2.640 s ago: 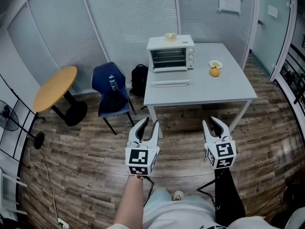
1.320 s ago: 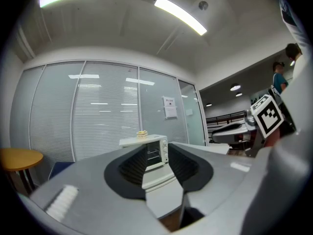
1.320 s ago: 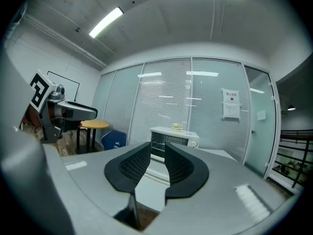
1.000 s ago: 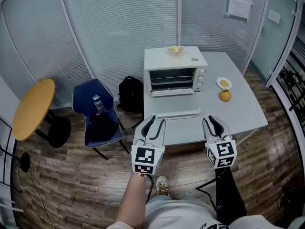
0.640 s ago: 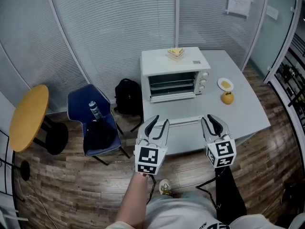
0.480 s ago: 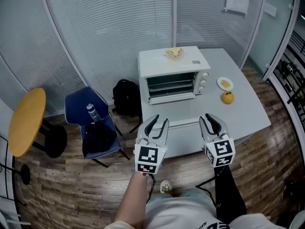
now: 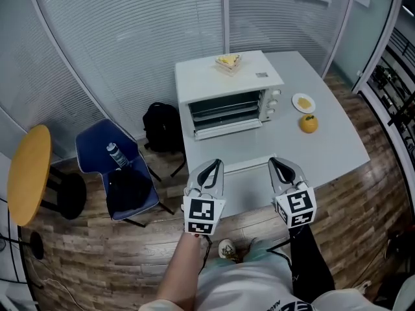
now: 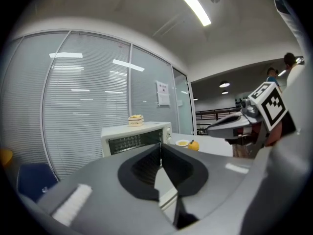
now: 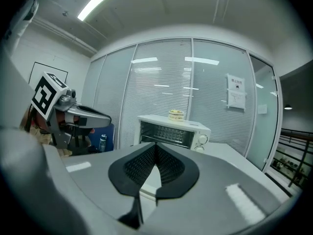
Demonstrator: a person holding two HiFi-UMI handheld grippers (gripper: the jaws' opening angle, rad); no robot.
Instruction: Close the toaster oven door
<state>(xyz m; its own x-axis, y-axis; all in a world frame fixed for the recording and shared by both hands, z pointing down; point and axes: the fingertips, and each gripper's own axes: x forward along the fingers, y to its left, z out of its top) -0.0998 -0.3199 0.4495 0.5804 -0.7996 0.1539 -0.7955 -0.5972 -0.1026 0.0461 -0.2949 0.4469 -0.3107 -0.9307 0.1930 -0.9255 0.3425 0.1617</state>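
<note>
Head view: left gripper point(image 7: 208, 168) and right gripper point(image 7: 283, 167), both pinched together and empty, hover near the toaster oven's point(image 7: 227, 83) lowered door point(image 7: 249, 167); a hard lift might shove the oven farther away

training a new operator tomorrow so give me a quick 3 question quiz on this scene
1. True or false: the door of the toaster oven is already shut.
2. Which thing lies nearest the orange? A) a small plate B) a bottle C) a backpack
3. Fill in: the left gripper and the right gripper each have their jaws ____, with nothing between them.

Key: 1 false, the door lies folded down on the table; 2 A; 3 shut.
</note>
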